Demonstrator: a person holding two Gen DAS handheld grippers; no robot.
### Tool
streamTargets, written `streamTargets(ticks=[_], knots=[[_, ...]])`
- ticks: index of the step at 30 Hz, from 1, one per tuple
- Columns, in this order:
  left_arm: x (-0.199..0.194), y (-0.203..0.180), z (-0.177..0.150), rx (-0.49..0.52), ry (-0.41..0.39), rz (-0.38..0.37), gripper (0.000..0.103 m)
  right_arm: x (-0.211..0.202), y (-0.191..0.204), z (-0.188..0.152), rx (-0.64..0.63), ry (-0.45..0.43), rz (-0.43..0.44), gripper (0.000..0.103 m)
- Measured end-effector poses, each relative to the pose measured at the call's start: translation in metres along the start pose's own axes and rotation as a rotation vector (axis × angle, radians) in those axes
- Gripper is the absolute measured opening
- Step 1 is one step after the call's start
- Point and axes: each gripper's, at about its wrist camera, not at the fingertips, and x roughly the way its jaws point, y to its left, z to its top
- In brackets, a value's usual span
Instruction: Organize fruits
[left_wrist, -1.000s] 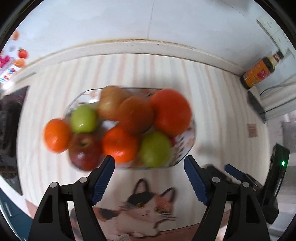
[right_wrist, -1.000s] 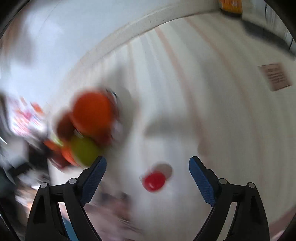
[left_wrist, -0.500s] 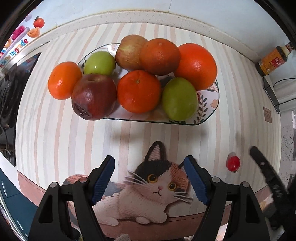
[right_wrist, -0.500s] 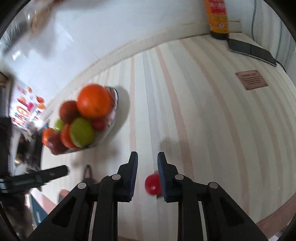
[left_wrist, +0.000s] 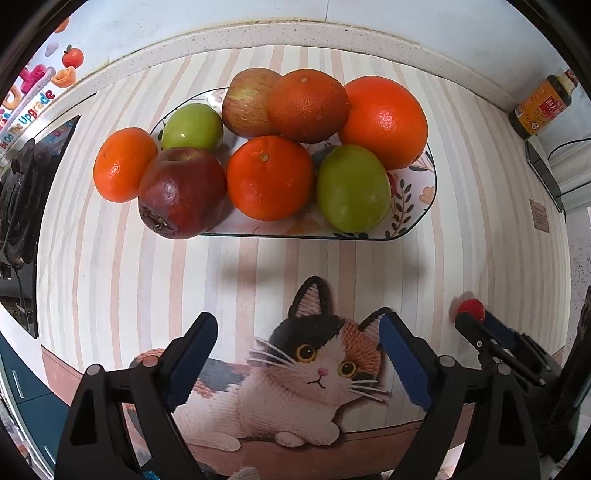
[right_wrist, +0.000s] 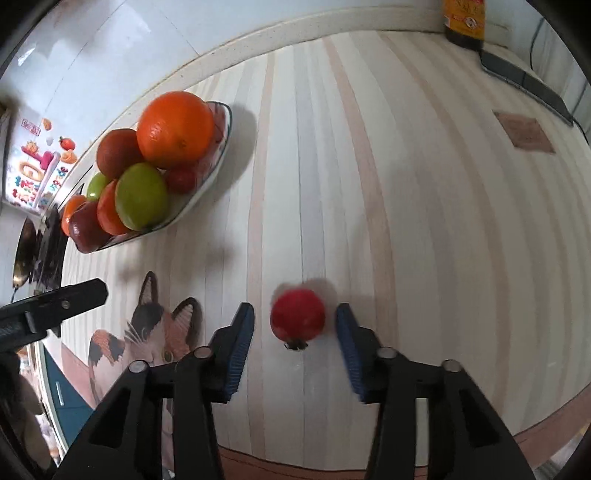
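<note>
The striped surface (right_wrist: 424, 184) holds a plate (left_wrist: 413, 218) of fruit far ahead of the left tongs (left_wrist: 297, 354), which gape wide, while the right tongs (right_wrist: 295, 328) sit open around a little red fruit (right_wrist: 297, 319), not touching it.

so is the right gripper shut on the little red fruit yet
No, open: the right gripper has its blue fingers either side of the small red fruit, gaps visible.

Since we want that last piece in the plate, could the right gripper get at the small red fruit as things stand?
Probably yes: the small red fruit lies alone on the striped mat, between the open fingers of the right gripper, with nothing in the way.
</note>
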Motion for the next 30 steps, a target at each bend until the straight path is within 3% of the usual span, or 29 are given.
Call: streamTargets(ticks=[2,5,10,13,14,15,16,17,23,30], knots=[[-0.001,-0.001,0.002,0.007,-0.008,0.005,0.090,0.001,0.001,-0.003,-0.002,-0.020,0.002,0.033],[-0.005,0.002,0.004,0.010,-0.031,0.015,0.090,-0.003,0.009,0.010,0.026,-0.060,0.072,0.033],[-0.004,0.014,0.015,-0.017,-0.041,0.024,0.091,-0.004,0.030,0.060,0.064,-0.122,0.207,0.033],[-0.006,0.021,0.020,-0.035,-0.052,0.031,0.092,0.011,0.037,0.082,0.083,-0.075,0.280,0.034],[-0.007,0.023,0.018,-0.040,-0.054,0.032,0.092,0.013,0.036,0.085,0.100,-0.072,0.288,0.041],[-0.008,0.027,0.017,-0.046,-0.060,0.036,0.092,0.013,0.035,0.087,0.107,-0.063,0.300,0.063],[-0.011,0.029,0.018,-0.048,-0.066,0.041,0.091,0.012,0.035,0.090,0.110,-0.062,0.282,0.078],[-0.015,0.032,0.017,-0.050,-0.076,0.048,0.092,0.007,0.036,0.089,0.105,-0.070,0.244,0.100],[-0.060,0.044,0.004,-0.032,-0.145,0.067,0.092,-0.051,0.069,0.064,-0.065,-0.124,-0.022,0.100],[-0.141,0.058,-0.035,0.037,-0.273,0.081,0.092,-0.153,0.115,0.013,-0.144,-0.253,-0.118,0.100]])
